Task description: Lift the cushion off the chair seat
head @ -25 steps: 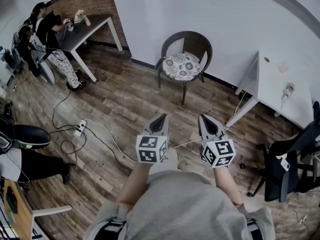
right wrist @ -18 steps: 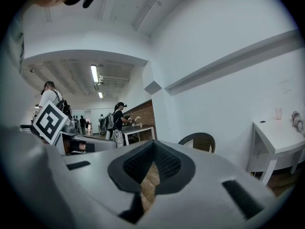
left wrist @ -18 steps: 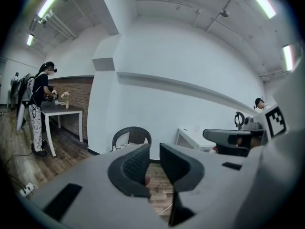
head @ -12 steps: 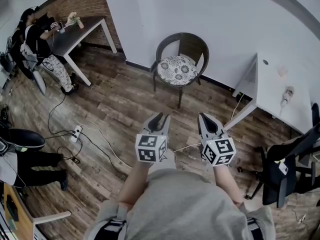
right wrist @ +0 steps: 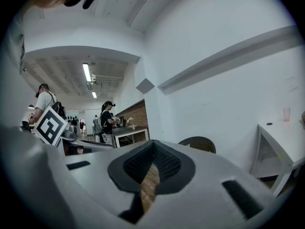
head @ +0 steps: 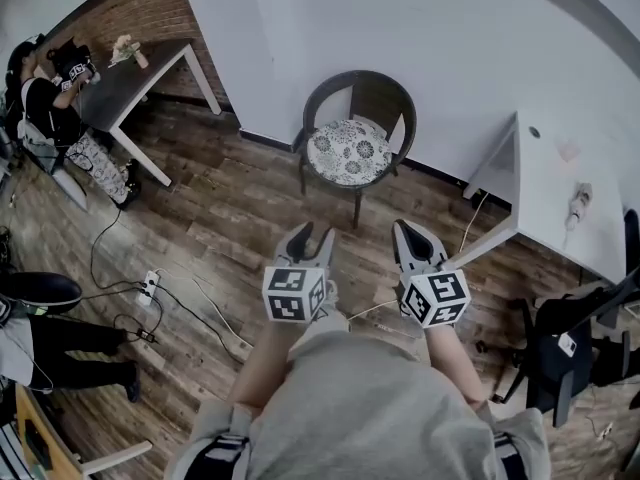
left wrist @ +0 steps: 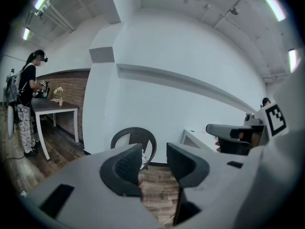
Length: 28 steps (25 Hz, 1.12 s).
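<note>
Looking down through the head view, I see plank floor (head: 240, 208) filling most of the frame, bounded by a white wall (head: 470, 38). A white table (head: 560, 178) stands at right, and a dark desk (head: 140, 63) at far left with a person (head: 50, 108) beside it. A round-backed wicker chair (head: 356, 88) stands by the wall, with the patterned cushion (head: 348, 152) lying flat on its seat. Floorboards lie between the chair and both my grippers, which are well apart from it. The left gripper (head: 312, 236) has its jaws partly spread, having just been opening, with nothing between them. The right gripper (head: 408, 230) has its jaws closed together and is empty. A power strip (head: 150, 286) and its cables lie on the floor at left.
</note>
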Each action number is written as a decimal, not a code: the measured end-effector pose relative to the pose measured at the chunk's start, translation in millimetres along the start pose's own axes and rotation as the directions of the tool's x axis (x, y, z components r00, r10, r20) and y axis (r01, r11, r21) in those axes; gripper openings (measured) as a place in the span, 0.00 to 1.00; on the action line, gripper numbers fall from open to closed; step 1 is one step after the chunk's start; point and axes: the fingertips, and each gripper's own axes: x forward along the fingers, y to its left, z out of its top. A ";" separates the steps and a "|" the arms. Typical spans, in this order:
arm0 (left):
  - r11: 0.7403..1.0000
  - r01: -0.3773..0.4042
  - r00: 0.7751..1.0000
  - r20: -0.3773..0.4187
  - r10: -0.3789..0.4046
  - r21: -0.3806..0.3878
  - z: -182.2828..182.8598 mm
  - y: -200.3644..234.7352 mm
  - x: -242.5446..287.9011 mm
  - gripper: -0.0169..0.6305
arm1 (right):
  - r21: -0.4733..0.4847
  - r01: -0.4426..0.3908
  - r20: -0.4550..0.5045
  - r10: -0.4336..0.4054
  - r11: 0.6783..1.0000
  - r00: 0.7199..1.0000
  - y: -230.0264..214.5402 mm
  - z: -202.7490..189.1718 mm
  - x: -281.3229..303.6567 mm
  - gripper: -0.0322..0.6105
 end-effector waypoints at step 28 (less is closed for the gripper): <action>0.993 0.107 0.994 0.000 -0.107 0.044 96.3 150.2 219.3 0.33 | -0.006 0.112 0.003 -0.112 0.994 0.994 -89.9 37.2 248.0 0.05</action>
